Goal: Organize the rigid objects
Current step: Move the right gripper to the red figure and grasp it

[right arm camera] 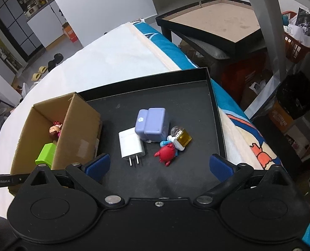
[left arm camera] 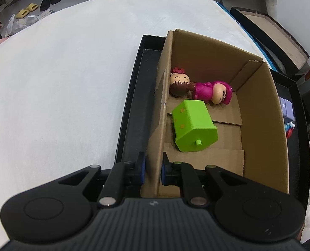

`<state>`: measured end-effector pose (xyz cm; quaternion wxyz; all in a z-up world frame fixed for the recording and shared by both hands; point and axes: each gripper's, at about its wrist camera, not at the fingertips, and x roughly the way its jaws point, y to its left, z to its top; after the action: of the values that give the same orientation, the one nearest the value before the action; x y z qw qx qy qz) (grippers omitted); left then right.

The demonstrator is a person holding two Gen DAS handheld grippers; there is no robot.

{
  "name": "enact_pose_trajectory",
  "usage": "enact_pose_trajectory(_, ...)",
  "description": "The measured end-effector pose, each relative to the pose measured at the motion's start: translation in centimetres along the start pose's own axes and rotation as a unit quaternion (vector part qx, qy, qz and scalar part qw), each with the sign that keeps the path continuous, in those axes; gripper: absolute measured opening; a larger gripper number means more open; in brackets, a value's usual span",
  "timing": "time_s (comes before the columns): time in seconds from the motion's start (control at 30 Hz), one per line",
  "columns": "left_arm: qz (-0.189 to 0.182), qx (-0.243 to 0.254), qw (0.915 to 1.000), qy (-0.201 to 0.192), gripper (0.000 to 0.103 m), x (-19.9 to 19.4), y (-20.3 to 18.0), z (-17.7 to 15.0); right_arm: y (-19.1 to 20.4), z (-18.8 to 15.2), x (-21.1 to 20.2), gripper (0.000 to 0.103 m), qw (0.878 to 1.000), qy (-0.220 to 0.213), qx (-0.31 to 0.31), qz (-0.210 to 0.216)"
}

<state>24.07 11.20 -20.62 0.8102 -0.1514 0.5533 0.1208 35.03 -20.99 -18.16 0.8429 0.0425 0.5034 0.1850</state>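
Note:
A cardboard box (left arm camera: 261,113) stands on a black tray (right arm camera: 175,113). My left gripper (left arm camera: 153,167) is shut on the box's left wall (left arm camera: 159,121) near its front corner. Inside lie a green toy block (left arm camera: 193,128), a pink doll (left arm camera: 211,91) and a brown-haired doll (left arm camera: 177,82). My right gripper (right arm camera: 159,164) is open and empty above the tray. In front of it lie a white charger (right arm camera: 130,143), a lilac toy sofa (right arm camera: 152,124), a red and blue figure (right arm camera: 168,151) and a small yellow bottle (right arm camera: 181,137). The box (right arm camera: 77,131) stands to its left.
The tray lies on a white bed cover (left arm camera: 60,73) near the blue mattress edge (right arm camera: 171,50). A black side table (right arm camera: 215,21) and an orange basket (right arm camera: 297,41) stand beyond the bed. Slippers (left arm camera: 27,9) lie on the floor.

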Motion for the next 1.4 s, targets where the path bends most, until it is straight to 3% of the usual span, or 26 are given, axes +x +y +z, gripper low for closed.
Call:
enact_pose_trajectory(0.67,0.018,0.0,0.9998,0.012,0.013,1.0,-0.7,0.5,-1.7,0.7,5.0,0.087,0.999,0.031,0.034,-0.002)
enact_pose_trajectory(0.87,0.017,0.0,0.9997,0.016,0.013,1.1,-0.8,0.6,-2.1,0.5,6.2,0.074,0.998,0.044,0.046,0.0)
enact_pose_trajectory(1.1,0.012,0.0,0.9998,0.016,0.013,1.1,-0.6,0.5,-1.0,0.3,7.4,0.069,0.999,0.041,0.019,-0.017)
enact_pose_trajectory(1.2,0.012,0.0,0.9998,0.016,0.013,1.0,-0.6,0.5,-0.4,-0.1,7.3,0.052,0.999,0.034,-0.006,-0.037)
enact_pose_trajectory(1.23,0.011,0.0,0.9998,0.016,0.013,1.0,-0.6,0.5,-0.3,-0.1,7.2,0.041,0.998,0.034,-0.013,-0.043)
enact_pose_trajectory(1.33,0.011,0.0,0.9998,0.016,0.013,1.0,-0.6,0.5,-0.3,-0.4,6.9,0.029,0.998,0.041,-0.018,-0.039)
enact_pose_trajectory(1.4,0.009,0.001,0.9998,0.016,0.013,1.0,-0.6,0.5,-0.3,-0.6,6.7,0.028,0.998,0.042,-0.02,-0.043)
